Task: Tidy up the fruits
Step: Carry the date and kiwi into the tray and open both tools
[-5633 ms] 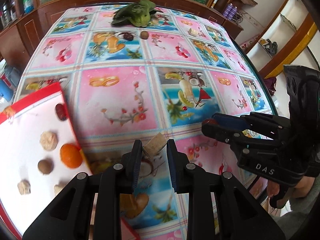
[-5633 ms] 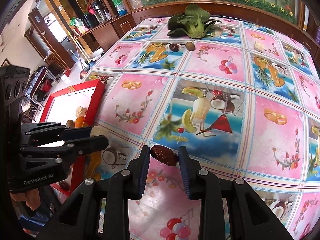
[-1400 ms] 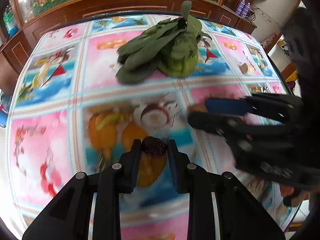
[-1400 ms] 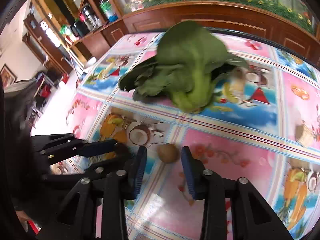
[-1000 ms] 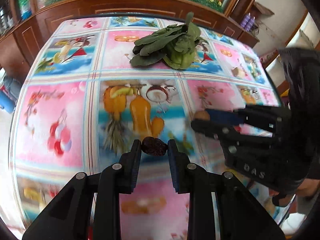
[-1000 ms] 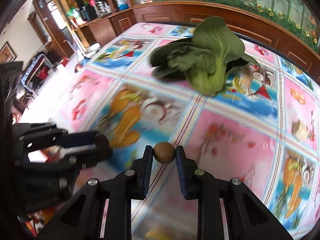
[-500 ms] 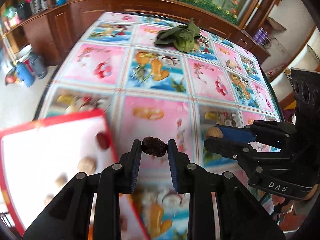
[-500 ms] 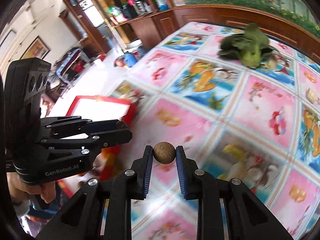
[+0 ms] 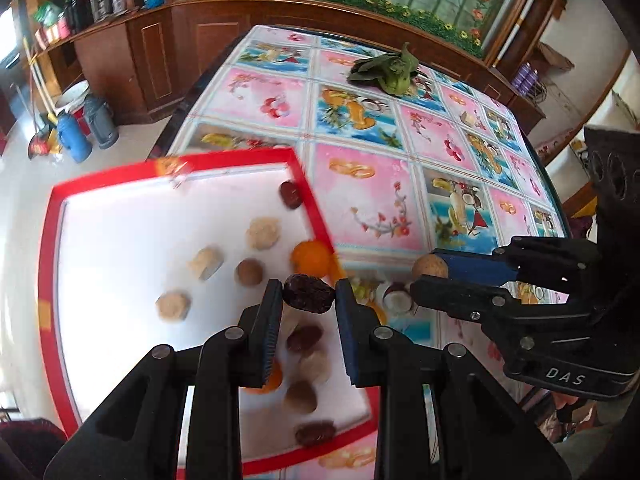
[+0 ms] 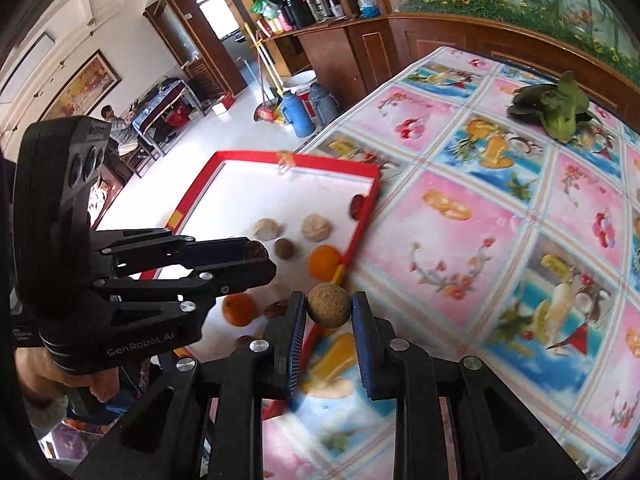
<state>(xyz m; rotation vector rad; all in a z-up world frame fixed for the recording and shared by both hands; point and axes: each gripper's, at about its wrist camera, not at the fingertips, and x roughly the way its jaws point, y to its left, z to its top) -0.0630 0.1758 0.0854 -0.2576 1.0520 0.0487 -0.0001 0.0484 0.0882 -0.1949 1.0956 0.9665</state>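
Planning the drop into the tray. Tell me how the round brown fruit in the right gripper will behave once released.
The round brown fruit looks near-spherical, so it will probably roll. The red tray rim should stop it. Its rough skin suggests little slipping.

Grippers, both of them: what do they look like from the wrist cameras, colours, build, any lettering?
Both are black plastic linkage frames with silver pivot pins and blue ribbed pads on the fingers. The right gripper carries white "DAS" lettering on its body; the left gripper reads "GenRobot.AI" and has a tall black block with round lenses above it. No cables show. A light cuff edge shows at the left wrist.
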